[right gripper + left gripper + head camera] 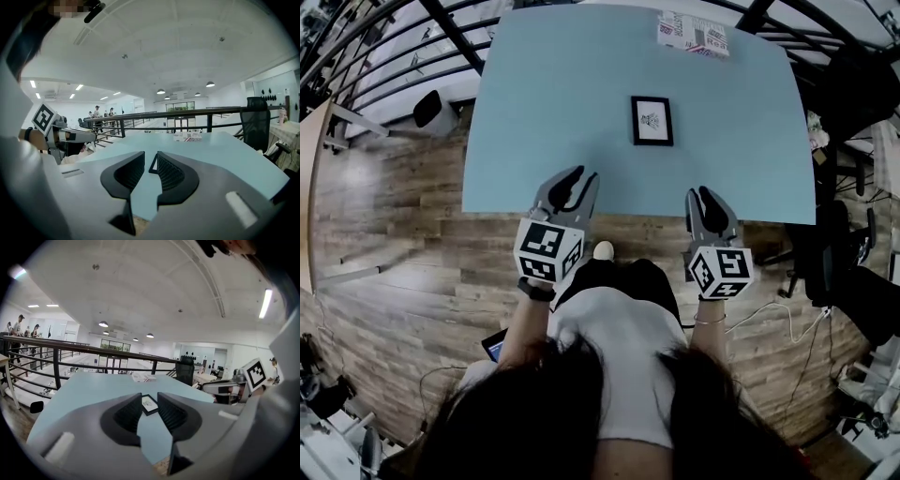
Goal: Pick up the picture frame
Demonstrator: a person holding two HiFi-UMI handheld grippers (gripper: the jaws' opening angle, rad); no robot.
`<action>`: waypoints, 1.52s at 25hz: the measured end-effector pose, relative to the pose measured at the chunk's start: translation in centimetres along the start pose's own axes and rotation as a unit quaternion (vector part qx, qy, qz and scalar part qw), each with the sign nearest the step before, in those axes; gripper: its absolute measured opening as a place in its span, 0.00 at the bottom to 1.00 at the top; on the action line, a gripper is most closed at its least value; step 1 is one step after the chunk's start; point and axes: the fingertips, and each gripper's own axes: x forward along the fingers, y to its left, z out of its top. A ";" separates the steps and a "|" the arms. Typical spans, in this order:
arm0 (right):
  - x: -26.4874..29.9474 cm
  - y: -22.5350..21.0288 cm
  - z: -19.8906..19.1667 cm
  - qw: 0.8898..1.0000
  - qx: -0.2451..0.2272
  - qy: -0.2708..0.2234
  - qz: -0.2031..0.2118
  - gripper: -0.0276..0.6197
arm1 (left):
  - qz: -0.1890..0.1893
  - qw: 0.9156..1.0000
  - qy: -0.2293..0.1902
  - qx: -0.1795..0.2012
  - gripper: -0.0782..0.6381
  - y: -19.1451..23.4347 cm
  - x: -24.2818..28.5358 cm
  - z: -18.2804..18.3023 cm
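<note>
A small black picture frame (652, 120) with a white mat lies flat on the pale blue table (553, 84), past the middle. Both grippers hover at the table's near edge, short of the frame. My left gripper (578, 173) stands open with nothing between its jaws; in the left gripper view the picture frame (149, 404) shows through the gap of that gripper (149, 395). My right gripper (700, 193) also has a narrow empty gap between its jaws. In the right gripper view only one black edge of the frame (153, 165) shows between the jaws of that gripper (151, 153).
A printed box (694, 33) sits at the table's far edge. Metal railings (403, 56) run behind and left of the table. Black office chairs (853, 262) stand to the right. The floor is wood planks.
</note>
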 end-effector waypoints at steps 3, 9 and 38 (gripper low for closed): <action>0.8 -0.4 -0.3 1.000 0.002 0.011 -0.002 0.13 | -0.001 1.000 0.006 -0.010 0.25 0.4 0.7 -0.4; 3.3 -2.3 -0.6 1.000 0.006 0.020 -0.001 0.13 | 0.003 1.000 0.018 -0.022 0.25 1.0 3.6 -1.2; 18.1 -13.1 5.3 0.994 0.010 0.025 0.106 0.13 | 0.079 0.996 0.007 -0.043 0.25 4.8 19.1 6.3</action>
